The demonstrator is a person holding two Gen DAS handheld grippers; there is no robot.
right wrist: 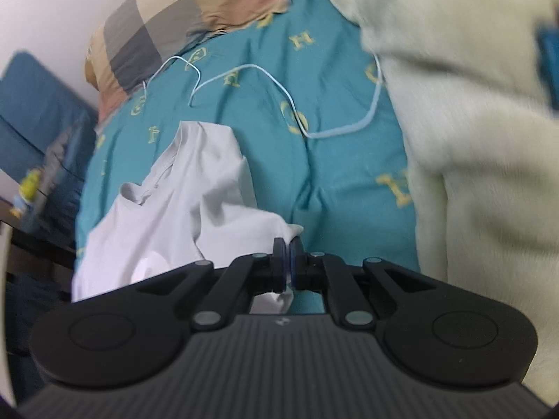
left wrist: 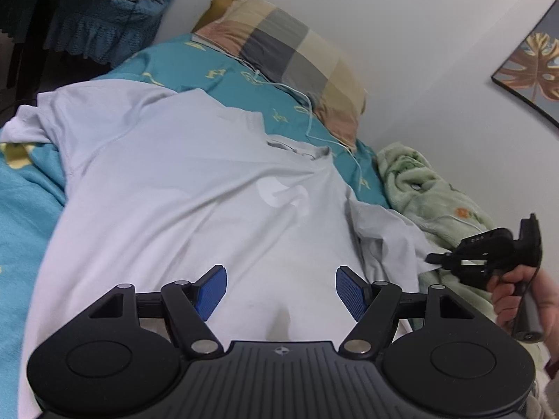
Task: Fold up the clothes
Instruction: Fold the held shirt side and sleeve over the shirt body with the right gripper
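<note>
A pale lavender t-shirt lies spread face up on a teal bedspread, collar toward the pillow. My left gripper is open with its blue pads apart, hovering over the shirt's lower middle, holding nothing. My right gripper is shut on the edge of the shirt's right sleeve. It also shows in the left wrist view, at the sleeve's end on the right.
A checked pillow lies at the head of the bed by the wall. A white cable trails across the bedspread. A green fleece blanket is bunched on the right. A framed picture hangs on the wall.
</note>
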